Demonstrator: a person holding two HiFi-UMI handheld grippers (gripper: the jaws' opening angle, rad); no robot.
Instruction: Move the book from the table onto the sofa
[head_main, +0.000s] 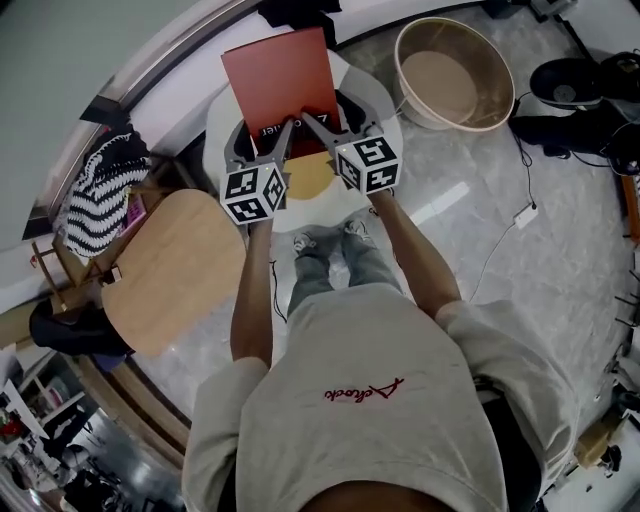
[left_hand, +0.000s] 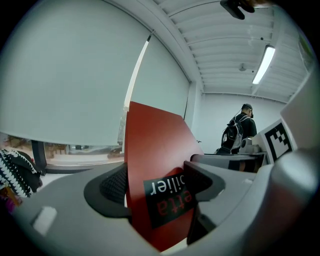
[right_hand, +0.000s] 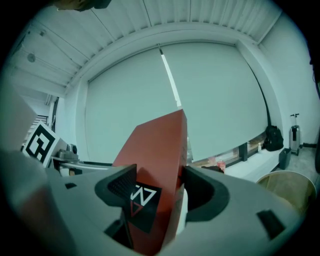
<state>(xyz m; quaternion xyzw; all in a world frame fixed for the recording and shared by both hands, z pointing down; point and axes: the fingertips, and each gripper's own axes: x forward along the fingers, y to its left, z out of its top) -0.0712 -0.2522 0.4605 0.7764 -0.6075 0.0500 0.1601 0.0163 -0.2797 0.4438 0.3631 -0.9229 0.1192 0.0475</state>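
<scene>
I hold a red book (head_main: 278, 75) with a black label strip, lifted in front of me and tilted up over a small white round table (head_main: 372, 100). My left gripper (head_main: 283, 137) is shut on the book's near left corner. My right gripper (head_main: 313, 124) is shut on its near right corner. In the left gripper view the book (left_hand: 155, 160) stands between the dark pads, the gripper (left_hand: 157, 194) clamped on it. The right gripper view shows the book (right_hand: 159, 150) edge-on inside the shut gripper (right_hand: 162, 194). I cannot pick out the sofa for certain.
A round wooden table (head_main: 175, 270) stands to my left, with a black-and-white striped fabric (head_main: 100, 185) beyond it. A large beige basket (head_main: 455, 72) sits on the marble floor at the right, with a white cable (head_main: 500, 240) trailing nearby. A person with a backpack (left_hand: 239, 131) stands far off.
</scene>
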